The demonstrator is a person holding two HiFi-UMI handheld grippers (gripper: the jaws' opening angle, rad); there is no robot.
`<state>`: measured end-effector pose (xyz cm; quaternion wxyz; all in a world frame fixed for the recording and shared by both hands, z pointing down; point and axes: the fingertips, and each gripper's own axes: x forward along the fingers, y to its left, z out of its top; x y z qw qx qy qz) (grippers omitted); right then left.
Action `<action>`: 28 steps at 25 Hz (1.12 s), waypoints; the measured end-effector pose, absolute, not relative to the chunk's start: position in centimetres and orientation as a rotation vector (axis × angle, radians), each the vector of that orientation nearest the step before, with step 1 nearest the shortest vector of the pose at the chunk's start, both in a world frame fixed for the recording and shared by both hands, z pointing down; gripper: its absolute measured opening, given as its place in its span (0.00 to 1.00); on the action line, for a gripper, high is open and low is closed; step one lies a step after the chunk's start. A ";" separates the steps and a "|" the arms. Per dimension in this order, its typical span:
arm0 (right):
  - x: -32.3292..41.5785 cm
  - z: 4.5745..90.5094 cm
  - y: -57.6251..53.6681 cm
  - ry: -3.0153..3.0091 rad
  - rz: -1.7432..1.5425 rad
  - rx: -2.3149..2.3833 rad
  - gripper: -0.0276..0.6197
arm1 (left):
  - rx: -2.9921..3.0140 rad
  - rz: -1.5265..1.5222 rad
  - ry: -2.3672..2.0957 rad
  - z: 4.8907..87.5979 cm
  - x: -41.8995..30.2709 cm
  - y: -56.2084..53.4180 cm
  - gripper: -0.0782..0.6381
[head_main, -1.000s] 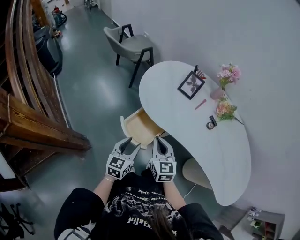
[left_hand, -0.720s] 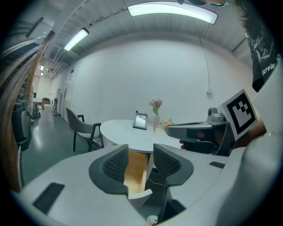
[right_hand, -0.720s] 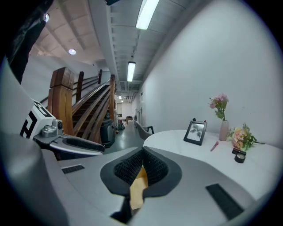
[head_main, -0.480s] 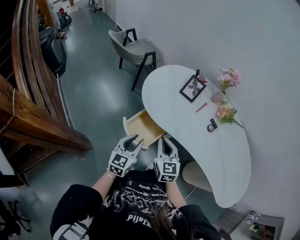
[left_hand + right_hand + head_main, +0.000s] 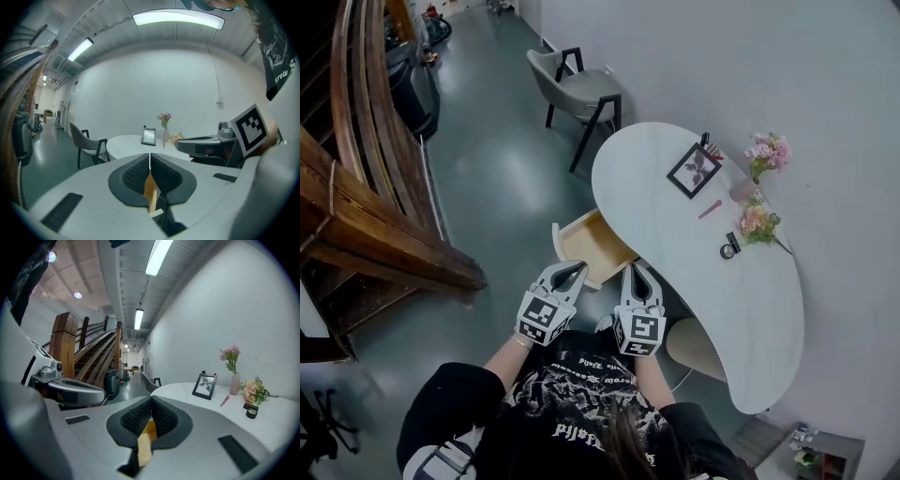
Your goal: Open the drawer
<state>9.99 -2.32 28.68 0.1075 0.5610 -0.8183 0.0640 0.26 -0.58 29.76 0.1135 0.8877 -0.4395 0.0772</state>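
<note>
Drawer (image 5: 587, 246) stood pulled out at the tabletop's (image 5: 675, 234) left edge, so opening looked done. Left gripper (image 5: 575, 270) fingers had just clenched on nothing; right gripper (image 5: 636, 269) fingers clenched, empty. Next: only withdraw, if anything.

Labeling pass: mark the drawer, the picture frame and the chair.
drawer (image 5: 592, 242), head view, bare inside floor.
picture frame (image 5: 695, 170), head view, middle of the picture.
chair (image 5: 581, 86), head view, seat.
</note>
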 end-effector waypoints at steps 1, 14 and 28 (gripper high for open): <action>10.0 28.5 -2.3 -2.406 0.181 1.660 0.08 | 2.611 0.236 -1.287 29.7 0.4 -0.5 0.15; 10.3 28.5 -2.0 -2.381 0.169 1.685 0.08 | 2.617 0.204 -1.311 29.1 0.4 -0.1 0.15; 10.5 28.8 -1.8 -2.386 0.188 1.680 0.08 | 2.618 0.190 -1.389 28.6 -0.3 -0.7 0.15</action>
